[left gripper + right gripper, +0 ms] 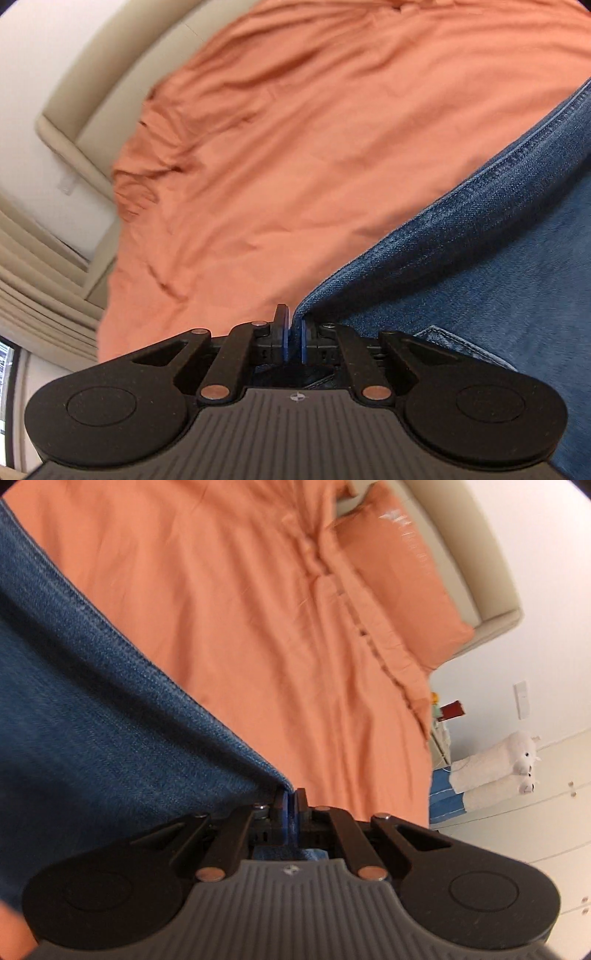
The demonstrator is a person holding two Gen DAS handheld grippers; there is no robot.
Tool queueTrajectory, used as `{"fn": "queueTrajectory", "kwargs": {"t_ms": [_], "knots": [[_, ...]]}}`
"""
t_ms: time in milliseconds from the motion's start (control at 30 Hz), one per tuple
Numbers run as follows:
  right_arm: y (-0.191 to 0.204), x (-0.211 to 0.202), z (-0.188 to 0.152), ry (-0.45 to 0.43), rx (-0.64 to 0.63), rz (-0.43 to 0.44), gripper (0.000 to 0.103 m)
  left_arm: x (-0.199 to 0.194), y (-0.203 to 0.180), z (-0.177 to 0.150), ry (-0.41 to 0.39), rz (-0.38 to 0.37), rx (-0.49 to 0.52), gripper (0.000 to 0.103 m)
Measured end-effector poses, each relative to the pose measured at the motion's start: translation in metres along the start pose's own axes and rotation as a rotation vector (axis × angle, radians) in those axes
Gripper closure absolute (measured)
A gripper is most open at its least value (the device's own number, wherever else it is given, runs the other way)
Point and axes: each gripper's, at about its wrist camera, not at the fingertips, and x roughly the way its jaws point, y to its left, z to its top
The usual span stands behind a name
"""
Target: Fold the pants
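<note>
Left wrist: left gripper point(293, 332) clamped on jeans point(480, 240) corner, denim edge running to 2 o'clock over orange bedspread point(295, 129) | Right wrist: right gripper point(291, 805) clamped likewise, edge to 10 o'clock; both equally near.

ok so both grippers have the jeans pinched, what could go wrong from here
1. The left gripper and right gripper each pinch only a thin edge of the jeans, so the heavy denim could slip out.
2. The orange bedspread is already wrinkled; dragging the jeans across it may bunch both.
</note>
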Motion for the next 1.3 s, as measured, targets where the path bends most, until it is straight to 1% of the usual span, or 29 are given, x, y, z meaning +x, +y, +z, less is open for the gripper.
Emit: {"fn": "queueTrajectory", "kwargs": {"t_ms": [67, 100, 133, 167, 200, 233, 267, 300, 333, 367, 400, 433, 500, 567, 633, 700, 733, 833, 900, 967, 1033, 1100, 1167, 1200, 1233, 1267, 1300], "knots": [[0.011, 0.021, 0.007, 0.027, -0.019, 0.002, 0.103, 0.015, -0.005, -0.004, 0.018, -0.014, 0.011, 0.093], [0.016, 0.028, 0.009, 0.036, -0.026, 0.000, 0.103, 0.022, -0.008, -0.006, 0.025, -0.015, 0.016, 0.088], [0.020, 0.033, 0.010, 0.042, -0.029, -0.002, 0.103, 0.023, -0.009, -0.008, 0.024, -0.011, 0.016, 0.086], [0.022, 0.036, 0.010, 0.047, -0.023, -0.006, 0.103, 0.025, -0.009, -0.011, 0.018, -0.016, 0.012, 0.086], [0.024, 0.040, 0.011, 0.053, -0.012, -0.007, 0.103, 0.026, -0.010, -0.013, 0.015, -0.023, 0.008, 0.083], [0.024, 0.043, 0.012, 0.062, -0.002, -0.007, 0.103, 0.026, -0.010, -0.014, 0.010, -0.020, 0.010, 0.077], [0.023, 0.041, 0.009, 0.062, 0.010, -0.005, 0.103, 0.023, -0.009, -0.016, -0.002, -0.011, 0.013, 0.054], [0.022, 0.039, 0.009, 0.061, 0.029, -0.003, 0.097, 0.019, -0.008, -0.017, -0.018, -0.006, 0.010, 0.028], [0.019, 0.038, 0.008, 0.057, 0.044, -0.006, 0.083, 0.014, -0.004, -0.019, -0.036, -0.020, -0.006, 0.020], [0.016, 0.033, 0.006, 0.048, 0.061, -0.015, 0.075, 0.008, 0.001, -0.020, -0.046, -0.045, -0.026, 0.015], [0.010, 0.027, 0.002, 0.042, 0.085, -0.025, 0.064, 0.002, 0.006, -0.021, -0.050, -0.060, -0.047, 0.015], [0.004, 0.020, -0.002, 0.038, 0.118, -0.023, 0.061, -0.002, 0.013, -0.020, -0.056, -0.061, -0.066, 0.015], [-0.007, 0.005, -0.009, 0.034, 0.183, 0.008, 0.060, -0.020, 0.027, -0.029, -0.062, -0.060, -0.125, 0.016], [-0.009, -0.015, -0.019, 0.022, 0.235, 0.046, 0.059, -0.038, 0.047, -0.043, -0.055, -0.088, -0.224, 0.016], [-0.004, -0.036, -0.032, 0.020, 0.274, 0.103, 0.059, -0.055, 0.066, -0.061, -0.034, -0.106, -0.324, 0.016], [0.013, -0.055, -0.047, 0.028, 0.297, 0.155, 0.058, -0.070, 0.082, -0.083, -0.010, -0.121, -0.426, 0.020], [0.021, -0.062, -0.054, 0.033, 0.302, 0.174, 0.059, -0.074, 0.092, -0.094, 0.002, -0.130, -0.484, 0.020], [0.049, -0.085, -0.078, 0.042, 0.301, 0.197, 0.059, -0.085, 0.113, -0.140, 0.048, -0.152, -0.697, 0.020], [0.065, -0.098, -0.093, 0.057, 0.314, 0.201, 0.059, -0.084, 0.124, -0.173, 0.079, -0.180, -0.847, 0.021], [0.076, -0.109, -0.106, 0.082, 0.330, 0.208, 0.059, -0.080, 0.130, -0.205, 0.078, -0.222, -0.989, 0.021], [0.083, -0.118, -0.115, 0.099, 0.335, 0.211, 0.059, -0.069, 0.132, -0.232, 0.078, -0.303, -1.145, 0.021], [0.086, -0.129, -0.121, 0.105, 0.334, 0.205, 0.058, -0.055, 0.130, -0.253, 0.070, -0.361, -1.313, 0.022], [0.084, -0.138, -0.125, 0.113, 0.341, 0.197, 0.058, -0.042, 0.124, -0.268, 0.050, -0.437, -1.452, 0.023], [0.081, -0.142, -0.129, 0.119, 0.347, 0.189, 0.058, -0.037, 0.120, -0.273, 0.034, -0.461, -1.504, 0.025], [0.075, -0.144, -0.132, 0.126, 0.358, 0.181, 0.058, -0.033, 0.118, -0.276, 0.023, -0.465, -1.550, 0.028], [0.064, -0.142, -0.137, 0.133, 0.375, 0.179, 0.058, -0.031, 0.118, -0.279, 0.021, -0.460, -1.584, 0.034], [0.056, -0.143, -0.143, 0.140, 0.404, 0.180, 0.059, -0.031, 0.118, -0.278, 0.018, -0.450, -1.605, 0.045]]}}
